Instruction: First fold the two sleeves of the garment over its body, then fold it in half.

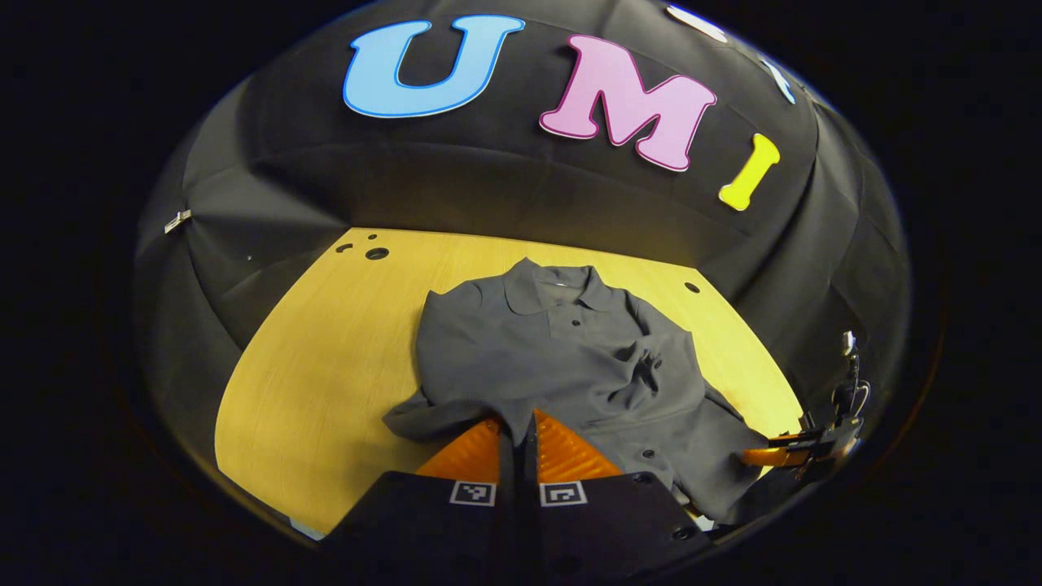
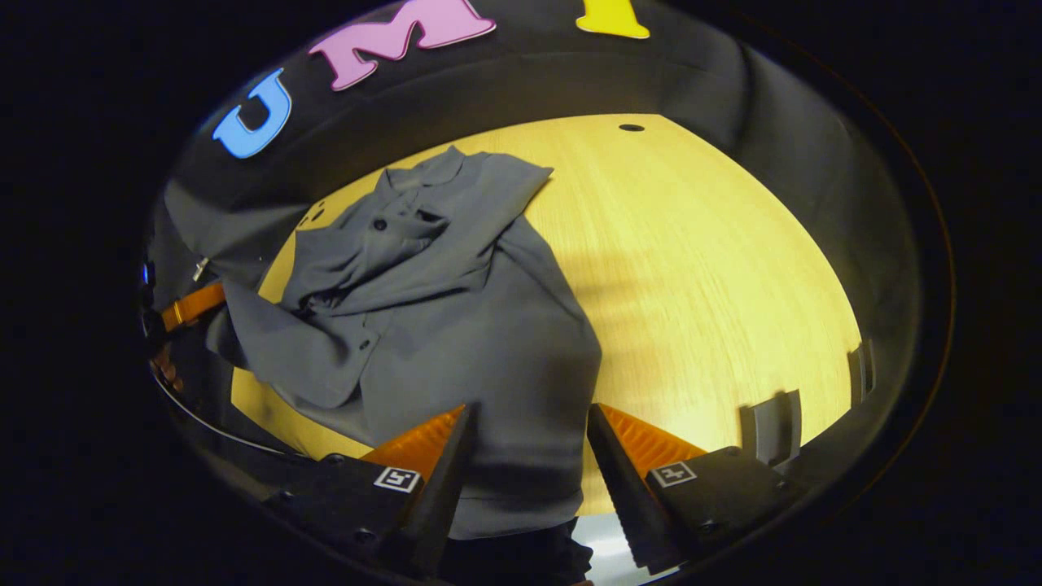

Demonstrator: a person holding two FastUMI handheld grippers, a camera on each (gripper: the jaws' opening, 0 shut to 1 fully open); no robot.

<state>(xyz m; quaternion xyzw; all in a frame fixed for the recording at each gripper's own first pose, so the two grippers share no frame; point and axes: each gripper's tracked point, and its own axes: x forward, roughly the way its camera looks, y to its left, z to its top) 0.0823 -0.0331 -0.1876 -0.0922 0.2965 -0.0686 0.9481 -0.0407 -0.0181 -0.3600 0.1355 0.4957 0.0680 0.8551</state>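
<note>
A dark grey polo shirt (image 1: pixel 562 358) lies collar-far on the yellow wooden table (image 1: pixel 326 366). One sleeve lies rumpled over the chest (image 1: pixel 647 370). In the left gripper view my left gripper (image 1: pixel 518 435) is shut, with a fold of the other sleeve (image 1: pixel 431 419) pinched between its fingers. The right gripper view shows that same gripper (image 2: pixel 191 305) at the far left, holding the sleeve (image 2: pixel 301 350). My right gripper (image 2: pixel 529 456) stands open astride the shirt's lower body (image 2: pixel 505 366), a finger on each side and not pressing. It also appears at the shirt's hem (image 1: pixel 781 452).
Round holes mark the table's far corners (image 1: pixel 376 253) (image 2: pixel 631 128). Grey brackets (image 2: pixel 773 423) stand at the table's near right edge. Bare wood (image 2: pixel 716 268) stretches to the right of the shirt. The black cloth wall closes the far side.
</note>
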